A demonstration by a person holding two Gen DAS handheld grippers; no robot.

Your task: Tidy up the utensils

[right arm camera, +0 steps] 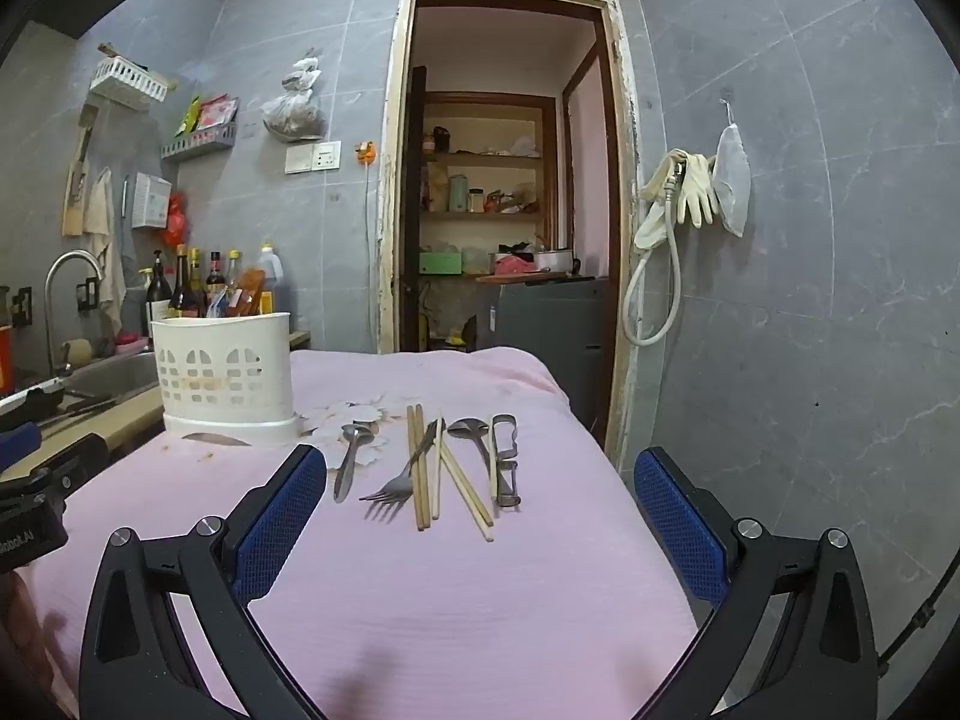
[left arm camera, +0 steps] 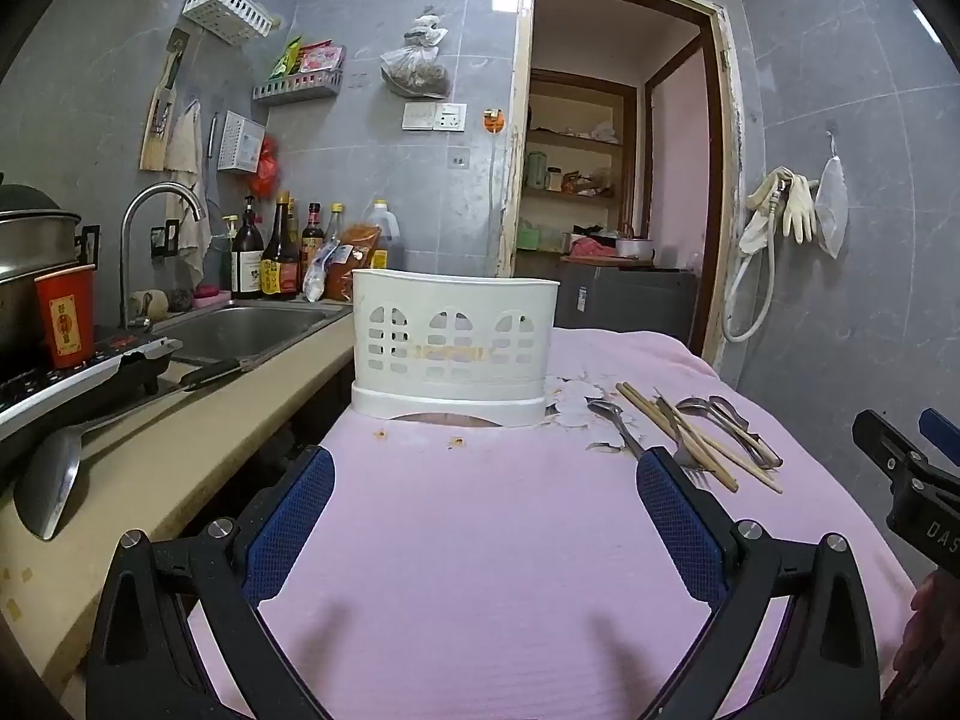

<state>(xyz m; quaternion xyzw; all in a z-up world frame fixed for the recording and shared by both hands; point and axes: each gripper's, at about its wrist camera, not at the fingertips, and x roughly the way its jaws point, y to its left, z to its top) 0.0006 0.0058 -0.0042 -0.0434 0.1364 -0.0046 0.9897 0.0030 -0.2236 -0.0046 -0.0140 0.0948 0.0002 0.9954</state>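
Note:
A white slotted utensil holder (left arm camera: pixel 456 342) (right arm camera: pixel 225 375) stands upright on the pink cloth (left arm camera: pixel 480 528) (right arm camera: pixel 468 588). To its right lie a spoon (right arm camera: pixel 350 459), a fork (right arm camera: pixel 399 480), several wooden chopsticks (right arm camera: pixel 420 474), a second spoon (right arm camera: pixel 471 429) and a metal peeler (right arm camera: pixel 505 459); the left wrist view shows the same utensils (left arm camera: pixel 696 435) at its right. My left gripper (left arm camera: pixel 486 468) hovers open in front of the holder with nothing between its fingers. My right gripper (right arm camera: pixel 480 468) is open, short of the utensils. It also shows at the right edge (left arm camera: pixel 918 480).
A counter (left arm camera: pixel 198 420) runs along the left with a sink (left arm camera: pixel 240 330), a tap, sauce bottles (left arm camera: pixel 270 252), a red cup (left arm camera: pixel 66 315), a pot and a spatula (left arm camera: pixel 48 480). An open doorway (right arm camera: pixel 498 210) lies behind the table. Gloves and a hose hang on the right wall (right arm camera: pixel 690 198).

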